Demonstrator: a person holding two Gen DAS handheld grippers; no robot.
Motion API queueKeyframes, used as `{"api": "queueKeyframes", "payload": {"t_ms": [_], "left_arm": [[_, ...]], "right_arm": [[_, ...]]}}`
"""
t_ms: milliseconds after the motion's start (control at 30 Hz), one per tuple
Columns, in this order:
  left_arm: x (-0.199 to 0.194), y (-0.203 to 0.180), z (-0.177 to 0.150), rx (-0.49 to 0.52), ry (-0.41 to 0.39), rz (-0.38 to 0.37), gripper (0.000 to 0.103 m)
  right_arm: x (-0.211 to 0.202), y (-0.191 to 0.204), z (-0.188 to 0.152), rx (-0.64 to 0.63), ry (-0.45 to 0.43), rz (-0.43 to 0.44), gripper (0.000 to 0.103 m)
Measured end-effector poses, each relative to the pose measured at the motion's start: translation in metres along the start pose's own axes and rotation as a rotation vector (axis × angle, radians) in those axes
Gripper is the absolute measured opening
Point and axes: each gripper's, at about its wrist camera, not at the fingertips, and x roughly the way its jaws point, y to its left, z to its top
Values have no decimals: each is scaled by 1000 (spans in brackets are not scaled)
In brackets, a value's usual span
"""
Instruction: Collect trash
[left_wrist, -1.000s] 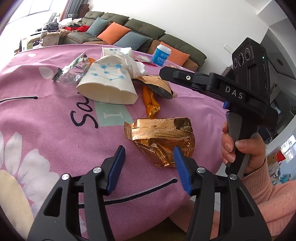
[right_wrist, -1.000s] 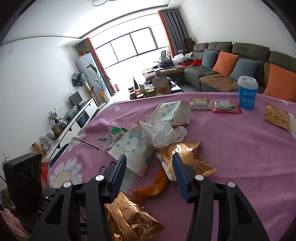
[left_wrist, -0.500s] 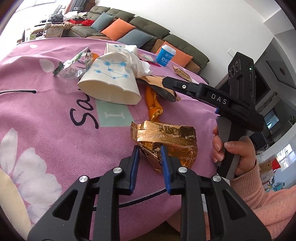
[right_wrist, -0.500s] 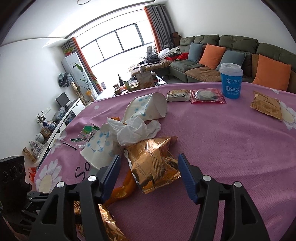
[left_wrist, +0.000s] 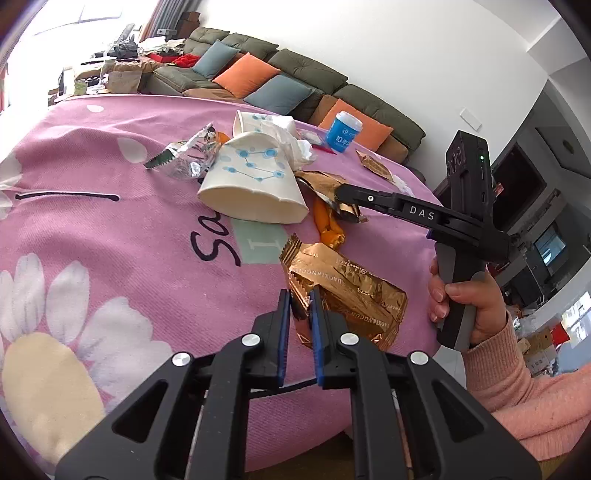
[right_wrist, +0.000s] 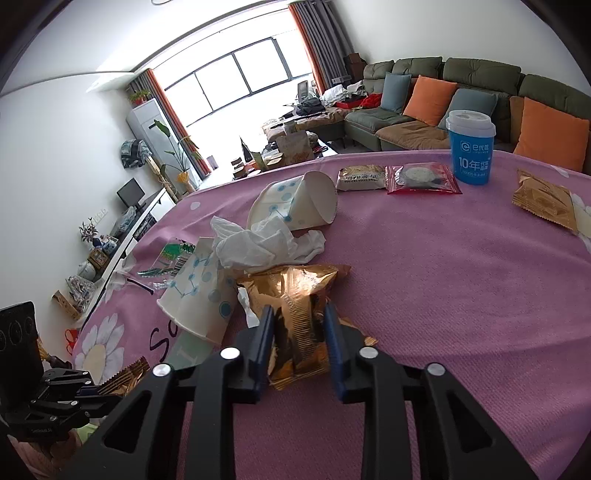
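On the pink tablecloth, a gold foil wrapper is pinched at its near corner by the left gripper, whose jaws have just been closing. Beside the near paper cup, a second gold wrapper is clamped by the right gripper, jaws likewise just narrowed.

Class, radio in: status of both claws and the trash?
Left claw shut on near gold wrapper. Right claw shut on crumpled gold wrapper. Both just closed. Paper cup and tissue alongside.
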Motion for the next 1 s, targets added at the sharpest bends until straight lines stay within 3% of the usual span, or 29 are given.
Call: {"api": "queueKeyframes", "payload": {"t_ms": [533,733,1000], "left_arm": [[-47,26,-2,-40,-94,76,10],[-70,38,-2,-63,-142,110,10],[-104,56,-9,-102,-195,175,10]], "right_arm": [[-44,12,-1,-4,-75,28,17],[-55,37,2,-39,-104,126,17],[-34,90,5,-135,-74,260,17]]}}
